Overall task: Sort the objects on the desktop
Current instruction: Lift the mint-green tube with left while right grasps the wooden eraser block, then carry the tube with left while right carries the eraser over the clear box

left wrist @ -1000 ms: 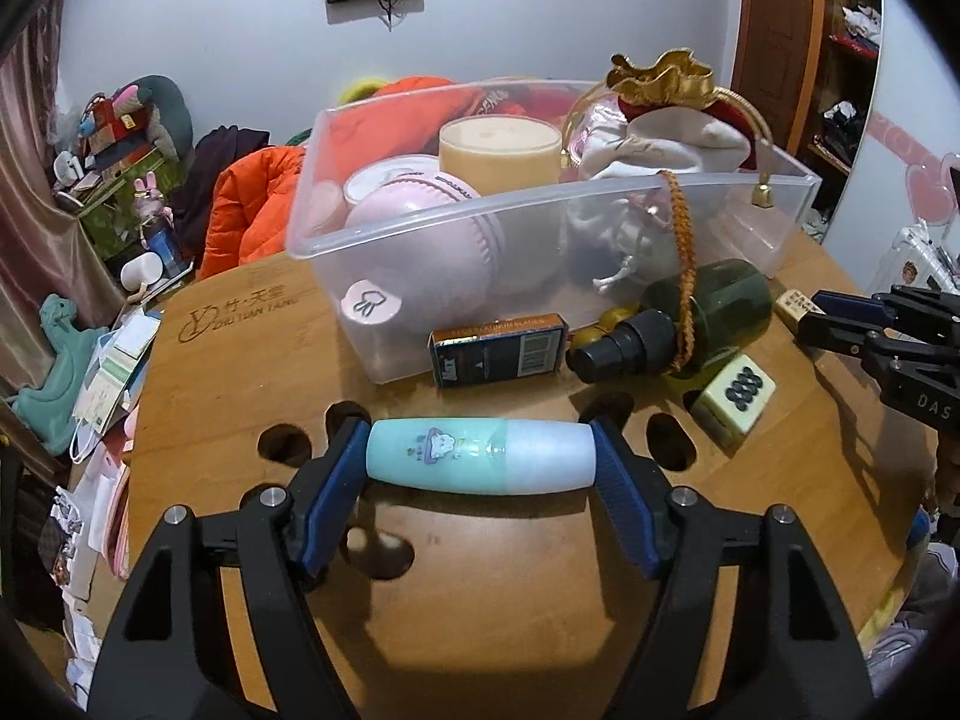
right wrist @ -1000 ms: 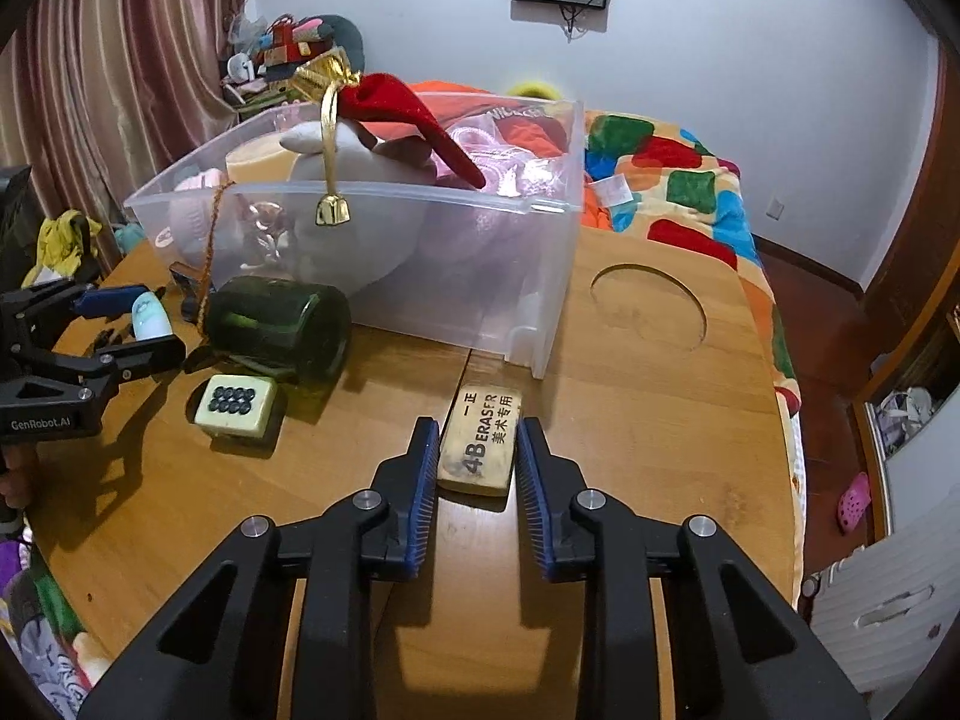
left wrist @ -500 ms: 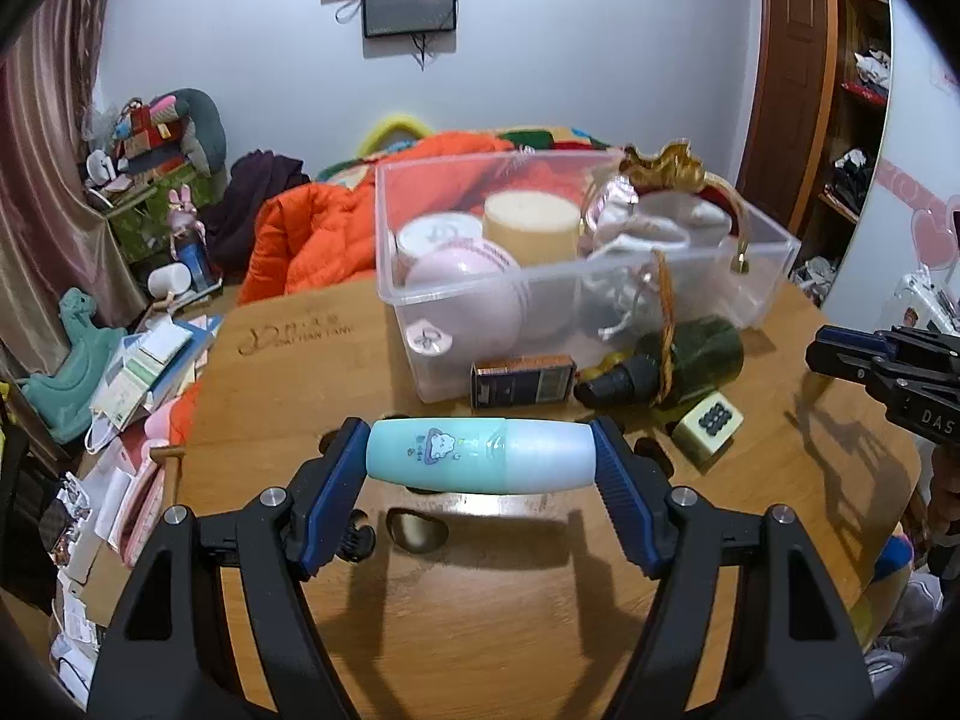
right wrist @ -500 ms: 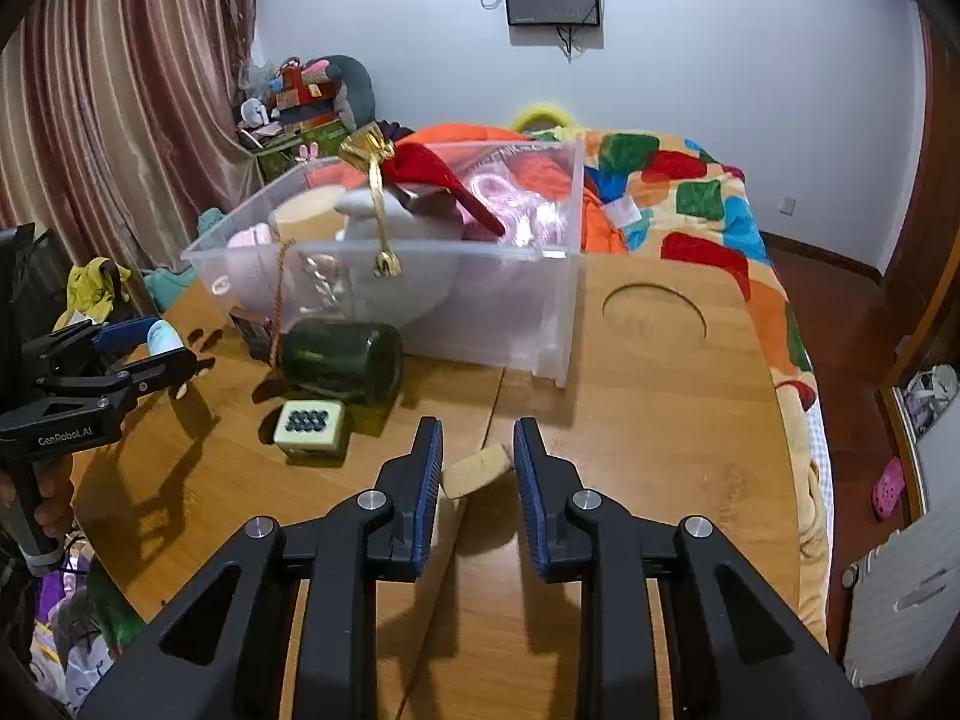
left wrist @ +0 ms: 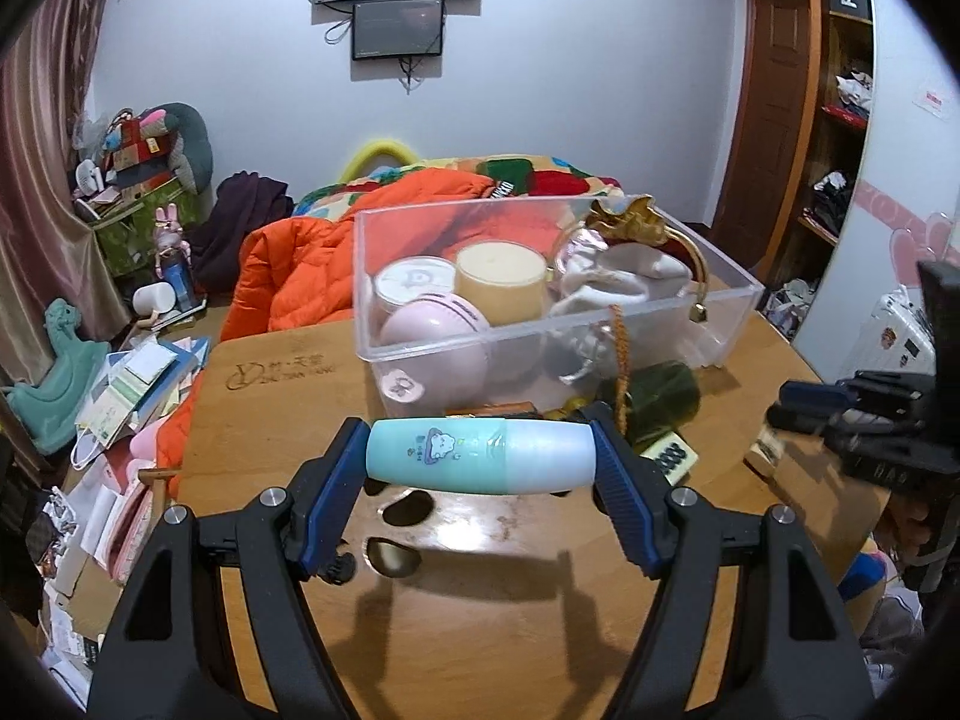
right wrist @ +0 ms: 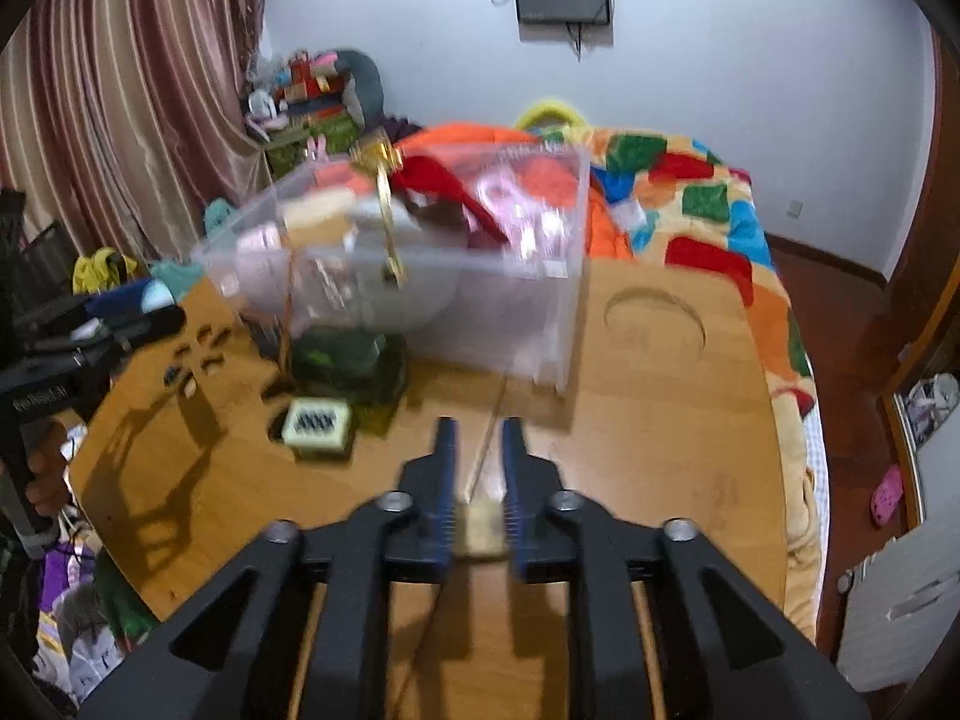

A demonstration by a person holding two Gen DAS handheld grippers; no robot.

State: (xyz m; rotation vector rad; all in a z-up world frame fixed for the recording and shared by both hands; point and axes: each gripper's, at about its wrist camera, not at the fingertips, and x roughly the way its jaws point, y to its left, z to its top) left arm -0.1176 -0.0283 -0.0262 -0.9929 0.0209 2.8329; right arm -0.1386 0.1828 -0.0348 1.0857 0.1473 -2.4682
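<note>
Jaws first: our left gripper (left wrist: pixel 480 462) stands wide with its pads pressed on both ends of the bottle (left wrist: pixel 480 456), a teal and white one held crosswise above the table (left wrist: pixel 480 630), short of the bin (left wrist: pixel 729 300). Our right gripper (right wrist: pixel 477 480) has jaws set narrow, and they have just been opening a little; the eraser (right wrist: pixel 480 531) sits far back between them, but that view is blurred, so we cannot tell whether the pads grip it or it lies loose. As for progress, we judge the sorting partly done. Inside the clear bin we see a cream jar (left wrist: pixel 501 276), a white tin (left wrist: pixel 414 285), a pink ball (left wrist: pixel 435 339) and a white pouch (left wrist: pixel 618 276) with gold trim. Left out on the table, just in front of the bin, are a green bottle (right wrist: pixel 348 360) lying on its side, a mahjong tile (right wrist: pixel 317 421) near it, and a small dark box (left wrist: pixel 492 409) mostly hidden behind our bottle. So two things are in hand or nearly so, and at least three wait. The bottle should go in next, we think, since it is held firmly and the bin lies straight ahead with room at its front.
</note>
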